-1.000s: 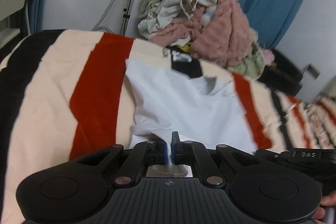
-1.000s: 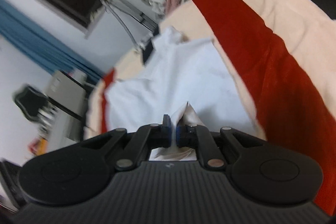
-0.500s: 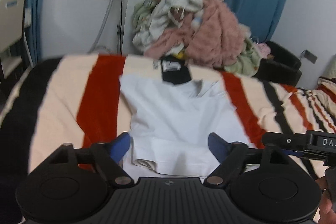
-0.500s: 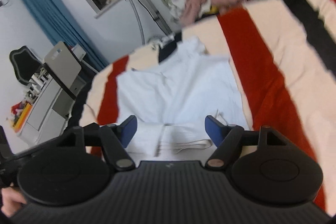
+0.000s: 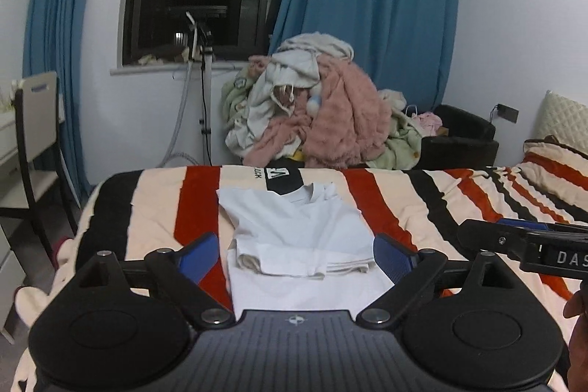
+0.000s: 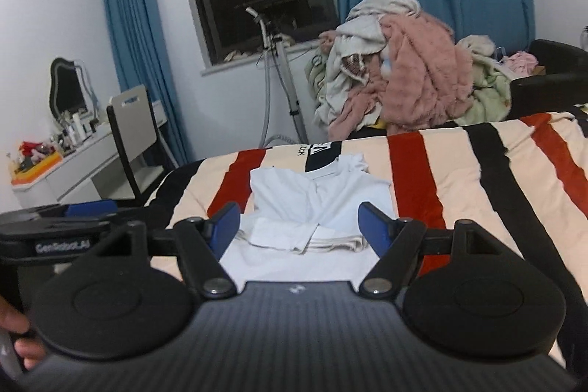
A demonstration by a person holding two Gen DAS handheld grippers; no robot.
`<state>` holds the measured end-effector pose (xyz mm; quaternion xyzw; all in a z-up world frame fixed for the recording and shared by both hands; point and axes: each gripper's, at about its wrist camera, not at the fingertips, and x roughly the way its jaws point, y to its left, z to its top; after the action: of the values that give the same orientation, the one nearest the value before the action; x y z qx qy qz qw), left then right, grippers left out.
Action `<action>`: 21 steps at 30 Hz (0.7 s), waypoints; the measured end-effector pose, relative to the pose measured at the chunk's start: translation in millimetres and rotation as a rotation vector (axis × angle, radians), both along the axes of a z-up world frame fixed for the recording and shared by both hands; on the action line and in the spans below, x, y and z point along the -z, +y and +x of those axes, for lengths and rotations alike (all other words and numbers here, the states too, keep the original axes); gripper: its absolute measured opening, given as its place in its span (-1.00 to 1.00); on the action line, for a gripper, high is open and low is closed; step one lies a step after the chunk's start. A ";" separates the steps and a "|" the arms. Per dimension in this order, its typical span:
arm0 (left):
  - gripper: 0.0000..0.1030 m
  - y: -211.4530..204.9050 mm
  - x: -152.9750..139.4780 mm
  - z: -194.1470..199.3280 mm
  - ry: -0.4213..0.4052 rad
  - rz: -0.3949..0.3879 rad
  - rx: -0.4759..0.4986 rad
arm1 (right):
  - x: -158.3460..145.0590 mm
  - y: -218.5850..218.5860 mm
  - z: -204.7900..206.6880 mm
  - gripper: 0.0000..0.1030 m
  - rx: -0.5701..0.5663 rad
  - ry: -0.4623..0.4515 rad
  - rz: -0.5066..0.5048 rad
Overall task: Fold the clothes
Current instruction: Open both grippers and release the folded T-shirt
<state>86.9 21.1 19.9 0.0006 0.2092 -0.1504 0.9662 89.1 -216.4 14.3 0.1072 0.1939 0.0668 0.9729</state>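
A white T-shirt [image 5: 301,230] lies on the striped bed, its lower part folded up over itself, collar at the far end. It also shows in the right wrist view [image 6: 316,204]. My left gripper [image 5: 296,254] is open and empty, raised above the shirt's near hem. My right gripper [image 6: 297,226] is open and empty, also raised above the near hem. The right gripper's body shows at the right edge of the left wrist view [image 5: 525,241]. The left gripper's body shows at the left edge of the right wrist view [image 6: 62,230].
The bed has a cream, red and black striped blanket [image 5: 422,204]. A pile of unfolded clothes [image 5: 319,109] sits beyond the bed's far edge, below blue curtains. A chair and desk [image 6: 121,131] stand to the left. A black folded garment [image 5: 283,177] lies past the shirt's collar.
Both grippers were shut on the shirt's hem a second ago. They opened, let the hem drop folded over the shirt, and pulled back and up.
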 end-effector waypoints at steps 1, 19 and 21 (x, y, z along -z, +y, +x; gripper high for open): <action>0.82 2.8 4.5 -9.9 -0.012 -0.014 -0.003 | 4.5 2.3 -8.4 0.42 0.007 -0.017 0.000; 0.82 19.1 83.7 -39.7 0.008 -0.038 -0.032 | 74.7 15.4 -25.2 0.29 0.071 -0.025 -0.050; 0.82 19.5 86.4 -37.0 0.018 -0.044 -0.038 | 74.1 17.0 -27.0 0.10 0.087 -0.030 -0.072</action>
<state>49.9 40.6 -66.5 -0.0261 0.2146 -0.1364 0.9668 62.1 -199.4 -59.8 0.0796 0.1769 0.0191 0.9808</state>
